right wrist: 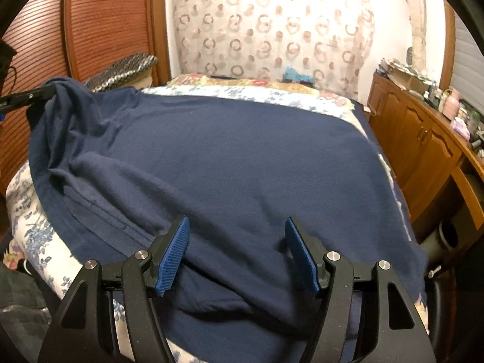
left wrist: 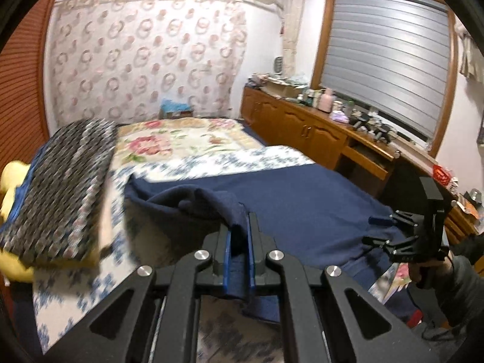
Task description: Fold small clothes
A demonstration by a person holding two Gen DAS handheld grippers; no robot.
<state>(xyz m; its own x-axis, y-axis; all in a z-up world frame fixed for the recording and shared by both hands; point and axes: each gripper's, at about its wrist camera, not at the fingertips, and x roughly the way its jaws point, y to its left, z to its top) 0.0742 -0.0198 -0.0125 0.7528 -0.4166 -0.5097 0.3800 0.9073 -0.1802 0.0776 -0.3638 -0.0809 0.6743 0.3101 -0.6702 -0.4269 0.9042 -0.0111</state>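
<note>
A navy blue garment (right wrist: pixel 242 151) lies spread over the bed, also seen in the left wrist view (left wrist: pixel 302 199). My left gripper (left wrist: pixel 240 236) is shut on a fold of the garment's edge and lifts it above the bed; it shows at the far left of the right wrist view (right wrist: pixel 45 90), holding up a bunched corner. My right gripper (right wrist: pixel 237 248) is open, its blue pads (right wrist: pixel 174 257) just above the near part of the garment, holding nothing. It shows at the right of the left wrist view (left wrist: pixel 381 230).
The bed has a blue-and-white floral cover (left wrist: pixel 75 290) and a pink floral quilt (left wrist: pixel 169 142) farther back. A grey patterned cushion (left wrist: pixel 60 190) sits on yellow items at left. A cluttered wooden cabinet (right wrist: pixel 423 139) runs along the right side.
</note>
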